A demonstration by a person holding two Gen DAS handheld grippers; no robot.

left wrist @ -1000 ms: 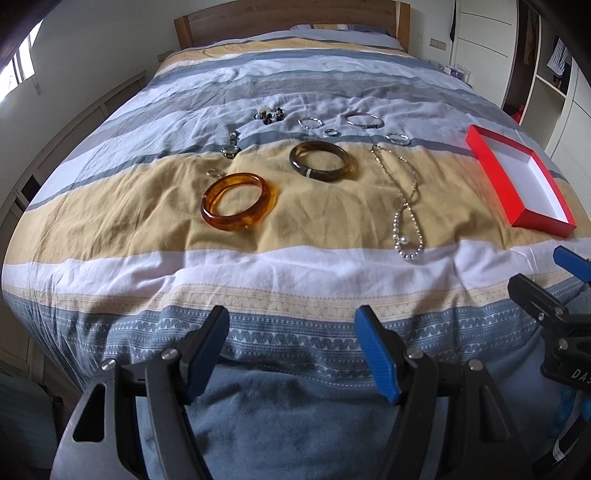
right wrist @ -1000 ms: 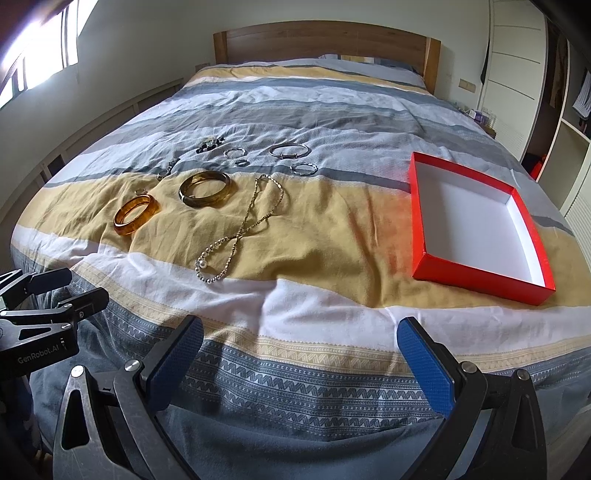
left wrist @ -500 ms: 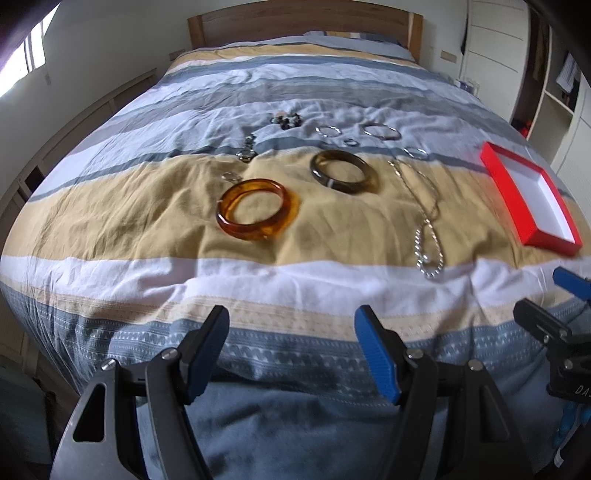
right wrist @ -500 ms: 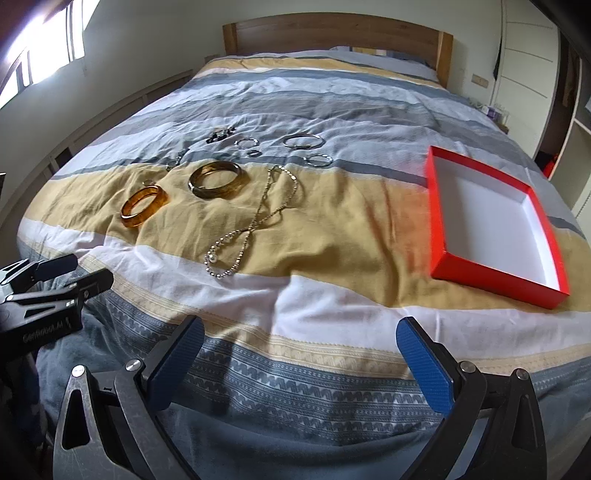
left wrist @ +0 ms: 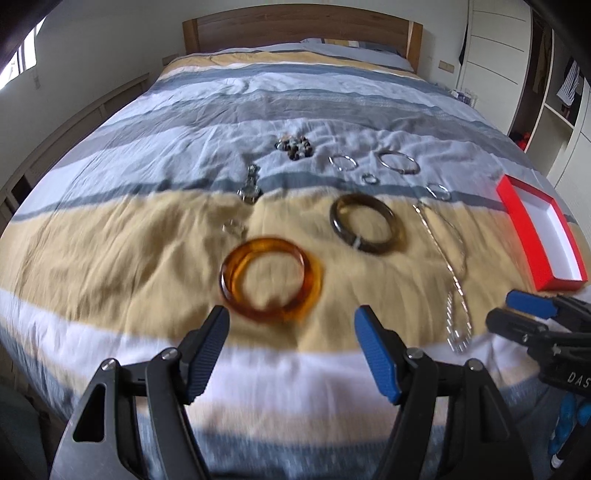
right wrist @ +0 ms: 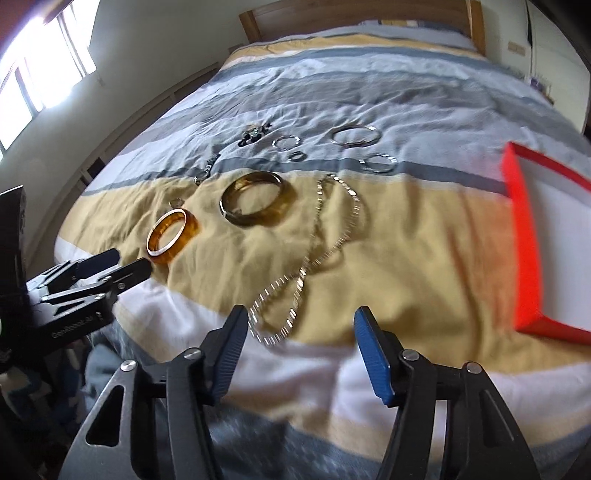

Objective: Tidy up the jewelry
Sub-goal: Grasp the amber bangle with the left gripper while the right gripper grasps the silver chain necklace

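Note:
Jewelry lies spread on the striped bedspread. An amber bangle [left wrist: 271,284] lies just ahead of my open, empty left gripper [left wrist: 291,325]; it also shows in the right wrist view [right wrist: 170,235]. A dark olive bangle [left wrist: 365,223] [right wrist: 256,202] lies beyond it. A silver beaded necklace [right wrist: 314,254] [left wrist: 452,273] stretches toward my open, empty right gripper [right wrist: 299,328], its near loop just ahead of the fingertips. Several silver rings and thin bangles [right wrist: 354,134], a dark bead cluster [left wrist: 295,146] and small charms [left wrist: 251,184] lie farther back. An open red box [right wrist: 546,243] [left wrist: 543,229] with white inside sits at the right.
The bed's wooden headboard [left wrist: 303,27] is at the far end. A window [right wrist: 40,70] is on the left wall, white wardrobes and shelves [left wrist: 546,74] on the right. The bed's near edge drops off below both grippers.
Both grippers have moved forward over the bed, nearer the jewelry. The right gripper's jaws have narrowed somewhat and it has swung left toward the necklace. Nothing was picked up.

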